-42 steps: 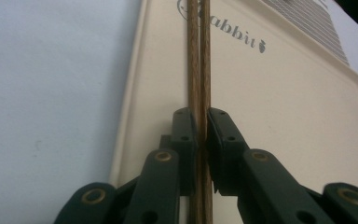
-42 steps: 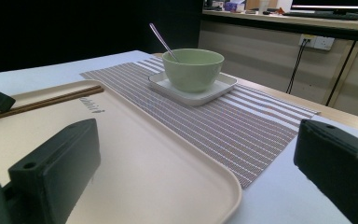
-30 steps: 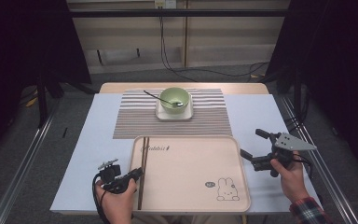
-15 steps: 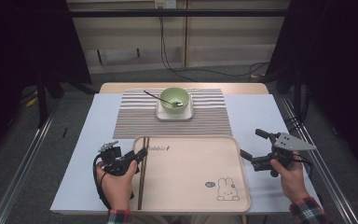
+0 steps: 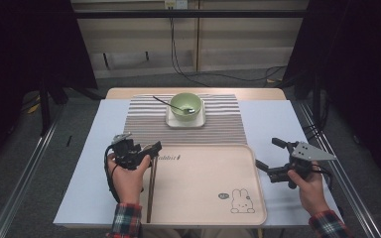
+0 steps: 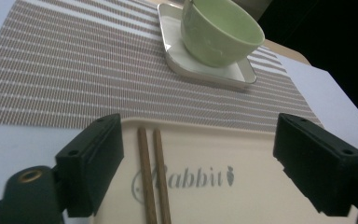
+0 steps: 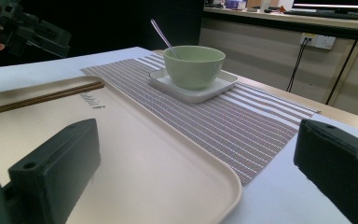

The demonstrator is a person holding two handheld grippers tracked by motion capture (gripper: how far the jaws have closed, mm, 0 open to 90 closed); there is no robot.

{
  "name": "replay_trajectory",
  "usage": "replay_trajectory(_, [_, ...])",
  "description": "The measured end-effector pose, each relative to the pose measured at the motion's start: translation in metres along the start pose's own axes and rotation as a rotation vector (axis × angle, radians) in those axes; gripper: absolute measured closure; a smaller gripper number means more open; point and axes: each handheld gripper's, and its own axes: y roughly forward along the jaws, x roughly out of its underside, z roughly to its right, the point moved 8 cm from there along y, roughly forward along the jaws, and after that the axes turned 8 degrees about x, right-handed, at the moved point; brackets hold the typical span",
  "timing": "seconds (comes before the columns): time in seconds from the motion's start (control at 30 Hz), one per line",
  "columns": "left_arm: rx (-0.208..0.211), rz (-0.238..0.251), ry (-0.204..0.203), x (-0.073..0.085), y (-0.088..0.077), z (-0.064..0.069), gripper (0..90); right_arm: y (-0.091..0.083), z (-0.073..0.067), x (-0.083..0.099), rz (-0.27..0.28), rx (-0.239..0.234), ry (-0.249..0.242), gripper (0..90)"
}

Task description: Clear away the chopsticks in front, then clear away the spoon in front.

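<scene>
Two brown chopsticks [image 5: 150, 191] lie side by side along the left edge of the beige rabbit tray [image 5: 203, 183]. My left gripper [image 5: 150, 150] hovers over the tray's far left corner. Its jaws have just been opening and now stand wide. In the left gripper view [image 6: 198, 163] the chopsticks [image 6: 153, 177] lie on the tray below, nearer the left jaw, with no pad touching them. My right gripper [image 5: 267, 153] is open by the tray's right edge, with nothing between its jaws [image 7: 196, 172].
A green bowl [image 5: 186, 105] with a spoon [image 7: 161, 35] stands on a white square plate [image 6: 205, 74]. The plate sits on a striped placemat [image 5: 144, 124] beyond the tray. A pale blue sheet [image 5: 94, 148] covers the table.
The left hand has moved forward along the tray's left edge and lifted a little while its jaws opened. The chopsticks stay flat on the tray. The right hand has kept still.
</scene>
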Motion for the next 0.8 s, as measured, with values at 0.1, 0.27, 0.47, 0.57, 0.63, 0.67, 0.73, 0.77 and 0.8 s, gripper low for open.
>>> replay_trajectory(0.1, [0.007,0.014,0.002,-0.008,0.004,0.0,13.2,0.0,0.0,0.0,-0.002,-0.003,-0.003,0.0])
replay_trajectory(0.27, [-0.004,0.03,0.018,-0.019,0.012,0.001,10.9,0.001,0.001,-0.001,0.003,0.0,0.0,0.0])
replay_trajectory(0.47, [0.0,0.037,0.02,-0.026,0.025,0.001,9.1,0.004,0.001,0.0,-0.003,-0.007,0.001,0.0])
replay_trajectory(0.57, [-0.002,0.047,0.03,-0.03,0.031,-0.001,7.9,0.006,0.001,-0.001,0.002,-0.005,0.01,0.0])
replay_trajectory(0.63, [-0.003,0.052,0.031,-0.033,0.034,-0.001,7.3,0.006,0.001,-0.001,0.002,-0.01,0.01,0.0])
replay_trajectory(0.67, [-0.003,0.052,0.031,-0.033,0.034,-0.001,7.0,0.006,0.001,-0.001,0.002,-0.01,0.01,0.0])
replay_trajectory(0.73, [-0.007,0.06,0.034,-0.038,0.038,-0.002,6.4,0.007,0.001,-0.001,0.007,-0.007,0.012,0.0])
replay_trajectory(0.77, [-0.013,0.069,0.033,-0.04,0.039,-0.002,6.1,0.007,0.001,-0.001,0.004,-0.012,0.008,0.0])
replay_trajectory(0.8, [-0.012,0.072,0.034,-0.042,0.041,-0.002,6.1,0.006,0.0,-0.001,0.001,-0.015,0.005,0.0])
